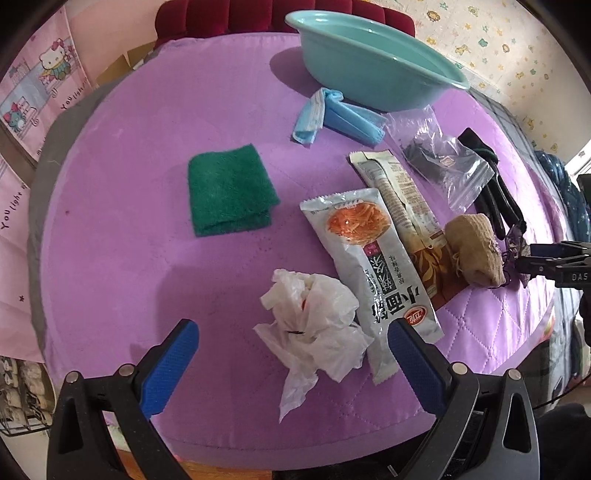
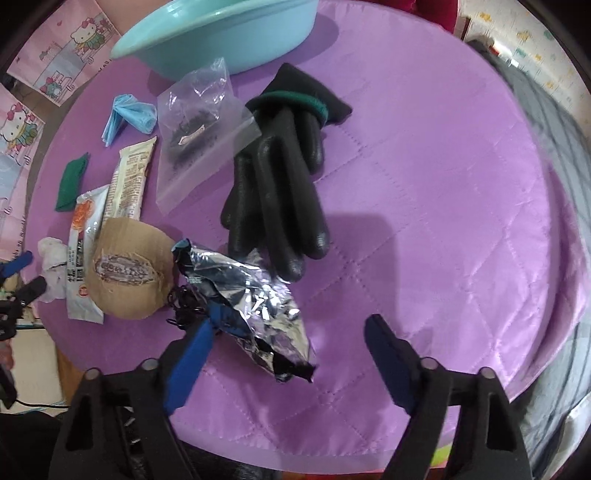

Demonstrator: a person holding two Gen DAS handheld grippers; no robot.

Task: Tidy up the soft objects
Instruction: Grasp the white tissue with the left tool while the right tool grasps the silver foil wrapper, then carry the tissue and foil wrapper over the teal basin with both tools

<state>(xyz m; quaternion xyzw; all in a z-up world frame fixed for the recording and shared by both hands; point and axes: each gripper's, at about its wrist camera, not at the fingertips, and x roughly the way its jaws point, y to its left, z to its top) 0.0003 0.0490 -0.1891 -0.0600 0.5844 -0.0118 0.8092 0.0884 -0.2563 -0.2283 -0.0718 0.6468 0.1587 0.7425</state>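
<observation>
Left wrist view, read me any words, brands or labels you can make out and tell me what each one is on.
"DAS": right gripper body, cut off by the frame edge.
"YOU light": pink cartoon-cat wall sheet.
Large Chinese characters: silver noodle packet, not legible to me.
Fine print on the beige packet: too small.

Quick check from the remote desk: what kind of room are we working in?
Probably a home, maybe a child's room: a round table under a quilted purple cover, cartoon cat posters on the pink wall, and a red tufted chair behind the teal basin.
</observation>
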